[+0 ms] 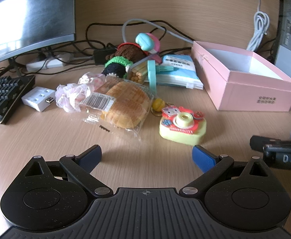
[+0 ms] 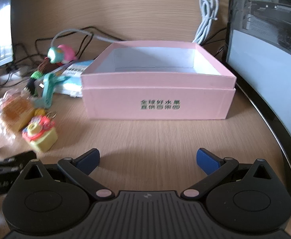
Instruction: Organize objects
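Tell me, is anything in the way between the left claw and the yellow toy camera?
No, only bare desk lies between the open left claw and the yellow toy camera.

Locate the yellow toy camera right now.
The yellow toy camera lies on the desk, right of the wrapped bread and in front-left of the pink box; right wrist view shows it far left.

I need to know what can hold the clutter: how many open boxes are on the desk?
1. The pink box sits right of the clutter pile, in front of the right gripper; what shows of its inside looks empty. Monitors might hide others.
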`<state>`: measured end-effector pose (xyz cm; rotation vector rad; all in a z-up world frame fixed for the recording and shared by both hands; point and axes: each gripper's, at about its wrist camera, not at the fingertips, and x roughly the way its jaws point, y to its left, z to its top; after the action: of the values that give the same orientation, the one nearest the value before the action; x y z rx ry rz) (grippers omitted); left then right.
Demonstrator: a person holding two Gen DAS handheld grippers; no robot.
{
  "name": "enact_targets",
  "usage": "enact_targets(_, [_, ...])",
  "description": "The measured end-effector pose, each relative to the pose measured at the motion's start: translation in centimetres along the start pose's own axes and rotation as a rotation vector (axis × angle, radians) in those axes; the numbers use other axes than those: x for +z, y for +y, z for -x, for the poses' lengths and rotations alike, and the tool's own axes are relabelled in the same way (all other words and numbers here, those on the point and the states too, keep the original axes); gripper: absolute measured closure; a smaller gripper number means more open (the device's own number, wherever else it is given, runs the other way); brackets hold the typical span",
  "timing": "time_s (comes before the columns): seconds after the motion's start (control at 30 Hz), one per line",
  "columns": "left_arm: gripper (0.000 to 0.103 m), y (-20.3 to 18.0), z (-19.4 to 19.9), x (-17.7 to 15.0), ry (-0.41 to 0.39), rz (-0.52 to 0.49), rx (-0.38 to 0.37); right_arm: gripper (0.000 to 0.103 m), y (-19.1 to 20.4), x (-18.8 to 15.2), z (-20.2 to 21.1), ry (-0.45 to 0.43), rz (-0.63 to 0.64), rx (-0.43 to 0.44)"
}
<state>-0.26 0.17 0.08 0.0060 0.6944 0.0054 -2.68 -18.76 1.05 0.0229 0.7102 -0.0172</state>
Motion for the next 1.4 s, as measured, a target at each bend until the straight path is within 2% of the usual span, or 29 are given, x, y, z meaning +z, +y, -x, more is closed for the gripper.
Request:
enact_targets(0.07, [0.003,0.8,0.6,0.0,0.021,0.005,-0.046,0.0,0.0,-0.1,0.5,0.036,0.014,0.009])
enact_targets(0.17, [0.003,3.7,2.5,0.7,0.03,0.103,-0.096,0.0,0.3,-0.7,1.3,0.057,0.005,-0.007])
enact_targets(0.3, [0.003,9.4,4.6,4.0,-0.066,0.141,-0.024,0.0,0.5,-0.9,1.6,0.085,-0.005,-0.018])
enact_targets(0.33, [0.003,11.1,4.3,5.1,-0.062,0.152,-0.004,0.0,0.5,-0.8,1.6,0.091,-0.009,-0.02])
enact_targets(0.4, [0.003,14.7,2.6,7.5,0.009,0.239,0.028,0.0,0.6,-0.5,1.4,0.108,-0.013,-0.029])
enact_targets(0.47, [0.006,18.3,0.6,9.3,0.104,0.392,0.066,0.0,0.7,-0.1,1.3,0.14,-0.021,-0.032])
enact_targets(0.5, [0.01,19.5,-0.6,9.9,0.157,0.445,0.055,0.0,0.7,0.0,1.4,0.159,-0.028,-0.037])
enact_targets(0.53, [0.013,20.3,-1.8,10.3,0.199,0.482,0.043,0.0,0.9,0.1,1.5,0.174,-0.038,-0.042])
enact_targets(0.6, [0.032,21.2,-4.0,10.6,0.256,0.55,0.038,0.0,1.5,0.1,2.1,0.192,-0.059,-0.042])
enact_targets(0.63, [0.036,21.4,-4.8,10.4,0.268,0.596,0.036,0.0,1.8,0.0,2.5,0.186,-0.066,-0.043])
enact_targets(0.67, [0.039,21.5,-5.6,10.4,0.28,0.639,0.036,0.0,2.2,0.0,3.1,0.172,-0.064,-0.049])
enact_targets(0.73, [0.038,21.4,-7.2,10.6,0.3,0.683,0.056,0.0,3.0,0.0,4.4,0.146,-0.05,-0.1])
enact_targets(0.83, [0.039,20.8,-8.5,11.5,0.246,0.637,0.12,0.0,3.4,0.2,6.1,0.13,-0.091,-0.114])
enact_targets(0.93, [0.04,19.9,-9.3,12.2,0.232,0.561,0.137,0.0,3.7,0.5,7.7,0.096,-0.073,-0.115])
enact_targets(1.1, [0.05,16.4,-7.2,11.0,0.231,0.324,0.056,0.0,5.0,0.6,9.6,0.0,0.105,-0.096])
enact_targets(1.23, [0.05,14.0,-3.2,7.3,0.263,0.174,0.002,0.0,5.7,0.6,8.9,-0.004,0.174,0.005])
enact_targets(1.4, [0.05,11.0,1.9,3.1,0.285,-0.084,-0.047,0.0,7.0,1.3,6.3,-0.014,0.193,0.128])
